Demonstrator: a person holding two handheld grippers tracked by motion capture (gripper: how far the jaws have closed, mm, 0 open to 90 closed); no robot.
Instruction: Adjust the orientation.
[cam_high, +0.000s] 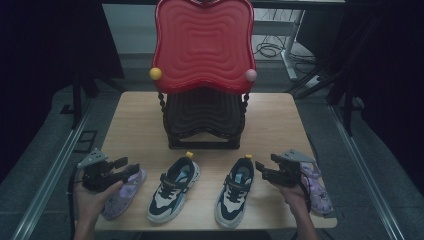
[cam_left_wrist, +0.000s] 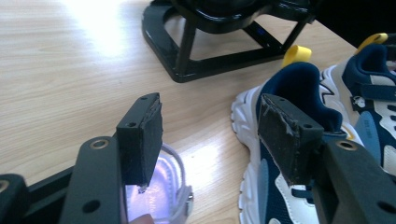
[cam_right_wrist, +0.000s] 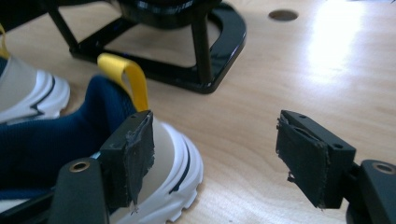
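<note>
Bare wooden table (cam_high: 280, 120) lies open either side of the black-framed red rack (cam_high: 202, 75); four shoes crowd the near edge, narrow gaps between the navy-and-white sneakers (cam_high: 172, 190).

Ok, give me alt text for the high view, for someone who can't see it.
Two open hand-held grippers, left and right, hover beside a pair of navy-and-white sneakers on a wooden table. A purple sandal lies at each front corner; a red-and-black tiered stand stands behind.

A light wooden table (cam_high: 135, 115) with rounded corners stands on a grey floor (cam_high: 45, 145). Dark curtains (cam_high: 45, 45) close both sides. Behind the table, a white desk leg (cam_high: 289, 50) and black cables (cam_high: 267, 49) lie on the floor. Overhead light glares on the tabletop.
</note>
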